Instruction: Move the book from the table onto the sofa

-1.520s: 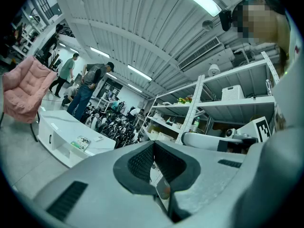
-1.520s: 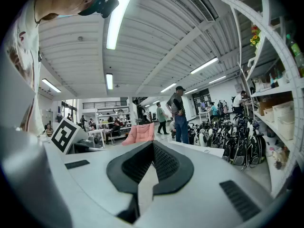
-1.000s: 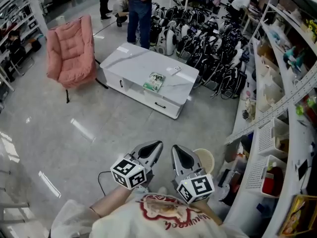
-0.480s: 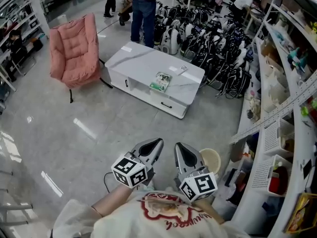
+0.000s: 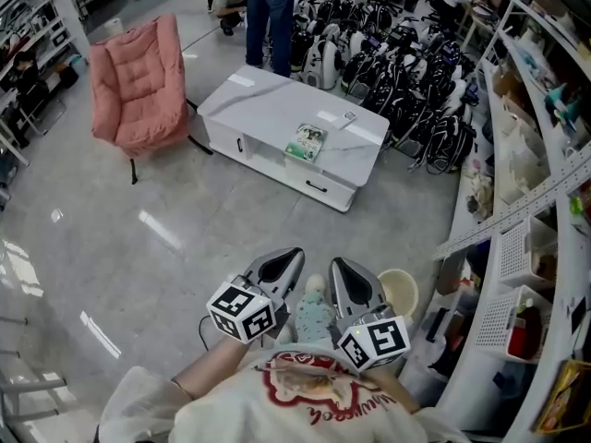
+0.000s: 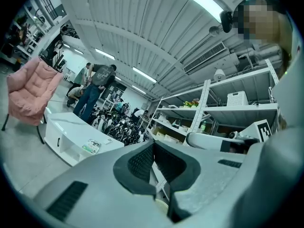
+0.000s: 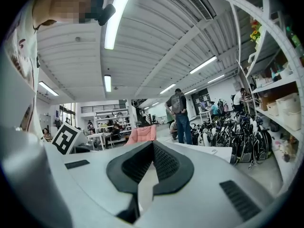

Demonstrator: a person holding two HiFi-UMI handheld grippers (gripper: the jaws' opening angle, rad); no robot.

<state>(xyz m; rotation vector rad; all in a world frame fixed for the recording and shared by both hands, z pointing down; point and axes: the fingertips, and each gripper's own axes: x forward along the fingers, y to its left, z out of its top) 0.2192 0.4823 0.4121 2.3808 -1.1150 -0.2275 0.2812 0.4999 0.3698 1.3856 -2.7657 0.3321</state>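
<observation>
Standing well back from the white table [image 5: 249, 109], with left gripper [image 5: 282, 268] and right gripper [image 5: 346, 275] side by side, both pressed together on nothing and aimed roughly level toward it. Judging the task barely begun: book [image 5: 307, 142] lying flat on the table top, right of centre and near the front edge, well apart from either gripper; pink sofa [image 5: 138, 86] off the table's left end. Risk of arriving with jaws closed and merely shoving the thin, flat book across the glossy top, perhaps over the edge; calls for opening before the reach and a low approach at a liftable edge. Risk of pinching only the cover, letting pages fan open and the book sag or slip on the way across. Risk of bumping the person [image 5: 271, 12] standing just behind the table, or clipping the dark bags [image 5: 397, 53] crowded beside it. Risk too of releasing short of the sloped seat and sending the book down to the floor.
</observation>
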